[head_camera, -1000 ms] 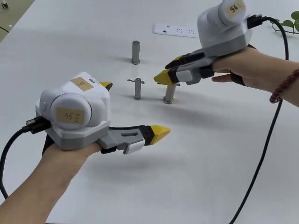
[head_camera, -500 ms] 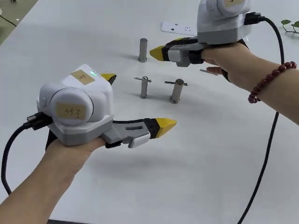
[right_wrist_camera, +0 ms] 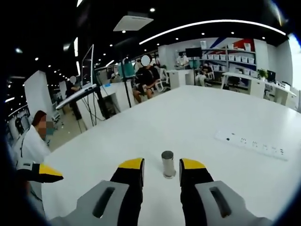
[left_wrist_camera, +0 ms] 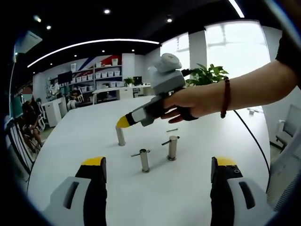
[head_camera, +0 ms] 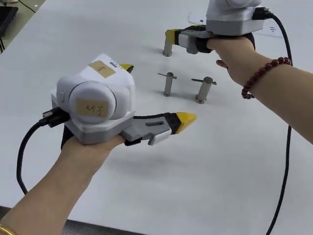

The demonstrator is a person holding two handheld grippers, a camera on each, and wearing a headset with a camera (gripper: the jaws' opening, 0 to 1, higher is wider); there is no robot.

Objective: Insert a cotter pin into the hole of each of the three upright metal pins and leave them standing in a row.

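The right gripper (right_wrist_camera: 162,165) straddled the far pin (right_wrist_camera: 167,160), jaws parted — closing square should keep it upright. The left gripper (left_wrist_camera: 158,162) was spread, empty.

A white table (head_camera: 234,161) is set with three upright pieces; the far pin (head_camera: 167,47) is left bare; the middle pin (head_camera: 168,85) is crossed by a cotter pin (head_camera: 165,75), the right pin (head_camera: 202,92) by a second cotter pin (head_camera: 199,80); a loose cotter pin (left_wrist_camera: 171,130) is laid flat near the right pin; a white power strip (right_wrist_camera: 249,141) is laid farther back.
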